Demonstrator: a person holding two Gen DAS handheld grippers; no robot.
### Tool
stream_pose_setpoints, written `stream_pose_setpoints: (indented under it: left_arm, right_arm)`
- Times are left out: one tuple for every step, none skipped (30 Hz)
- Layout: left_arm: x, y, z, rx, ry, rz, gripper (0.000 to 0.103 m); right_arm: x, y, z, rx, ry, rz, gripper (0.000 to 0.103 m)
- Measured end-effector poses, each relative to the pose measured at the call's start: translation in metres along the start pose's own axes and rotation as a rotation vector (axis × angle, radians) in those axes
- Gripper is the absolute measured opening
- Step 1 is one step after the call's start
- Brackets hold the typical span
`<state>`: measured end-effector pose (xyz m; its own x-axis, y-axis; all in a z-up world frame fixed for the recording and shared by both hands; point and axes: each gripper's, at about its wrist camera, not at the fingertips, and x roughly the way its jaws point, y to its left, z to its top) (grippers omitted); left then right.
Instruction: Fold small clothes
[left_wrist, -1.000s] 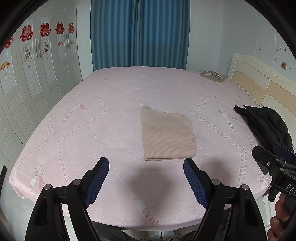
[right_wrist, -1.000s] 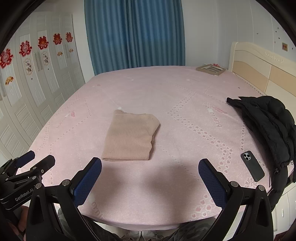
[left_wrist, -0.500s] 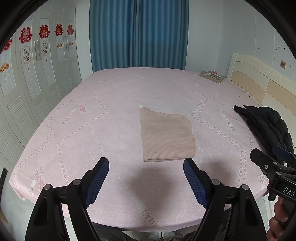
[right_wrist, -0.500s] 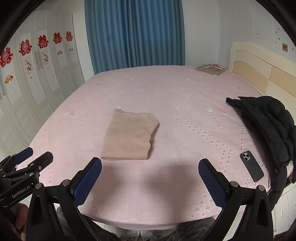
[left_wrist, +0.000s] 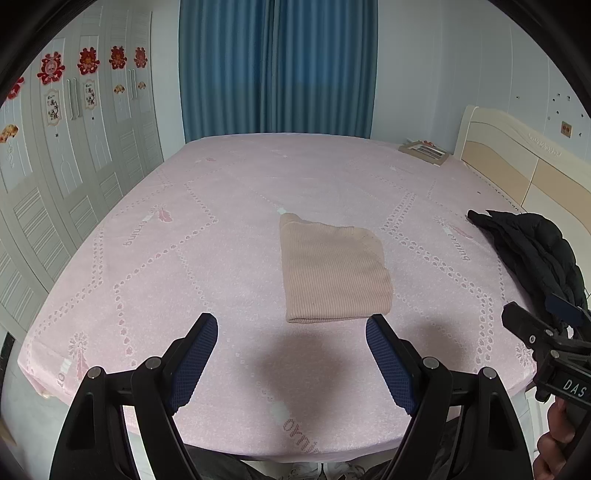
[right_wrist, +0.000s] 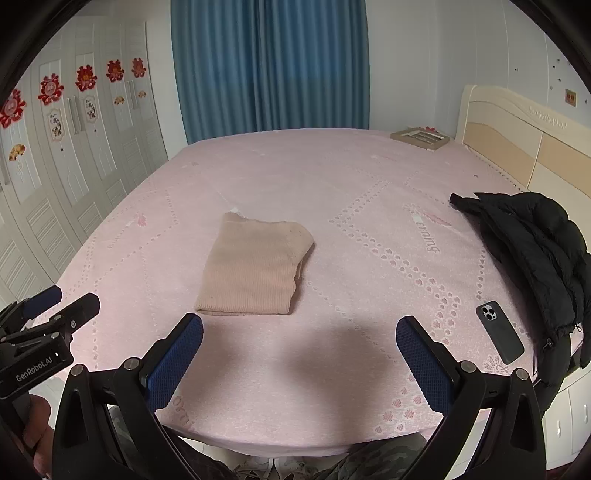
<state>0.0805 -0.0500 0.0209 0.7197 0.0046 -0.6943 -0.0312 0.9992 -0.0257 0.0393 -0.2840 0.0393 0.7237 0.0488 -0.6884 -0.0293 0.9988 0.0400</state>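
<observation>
The folded sweater (left_wrist: 332, 269) is light tan with thin ribbed lines. The bed cover (left_wrist: 207, 236) is pink with dotted lines and small feather prints. The curtain (left_wrist: 277, 66) is blue. The jacket (right_wrist: 532, 240) is black. The phone (right_wrist: 498, 332) is dark grey. The wardrobe doors (right_wrist: 74, 147) are white with red paper cutouts.

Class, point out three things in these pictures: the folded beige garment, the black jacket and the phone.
folded beige garment (left_wrist: 334, 271), left wrist view, middle of its top layer.
black jacket (right_wrist: 535, 240), right wrist view, middle of its bulk.
phone (right_wrist: 500, 338), right wrist view, middle of its back.
</observation>
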Motion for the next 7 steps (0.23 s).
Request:
stream_pose_setpoints:
  left_arm:
    - [-0.0003,0.0001,0.0002,-0.001,-0.002,-0.001,0.081]
    - [-0.0002,-0.0003,0.0005,-0.001,-0.004,-0.001,0.081]
    - [0.0003,-0.0006,0.0014,0.0,-0.004,0.002,0.081]
    - [0.001,-0.0008,0.0022,0.002,-0.005,0.004,0.081]
    - [0.0019,-0.0008,0.0021,0.003,-0.006,0.005,0.081]
    - [0.0032,-0.001,0.0032,0.006,-0.006,0.006,0.081]
    - [0.0046,-0.0011,0.0039,0.009,-0.003,0.004,0.081]
  right_arm:
    - [0.0006,-0.0006,-0.0002,-0.001,0.001,0.0,0.102]
    - [0.0011,-0.0008,-0.0007,-0.002,0.001,0.001,0.102]
    - [0.0019,-0.001,-0.0011,-0.001,0.002,0.003,0.102]
    - [0.003,-0.0012,-0.0014,-0.001,0.004,0.003,0.102]
    - [0.0042,-0.0014,-0.0013,-0.001,0.006,0.004,0.102]
    - [0.0051,-0.0013,-0.001,-0.002,0.006,0.005,0.102]
    - [0.0063,-0.0012,-0.0008,-0.003,0.006,0.007,0.102]
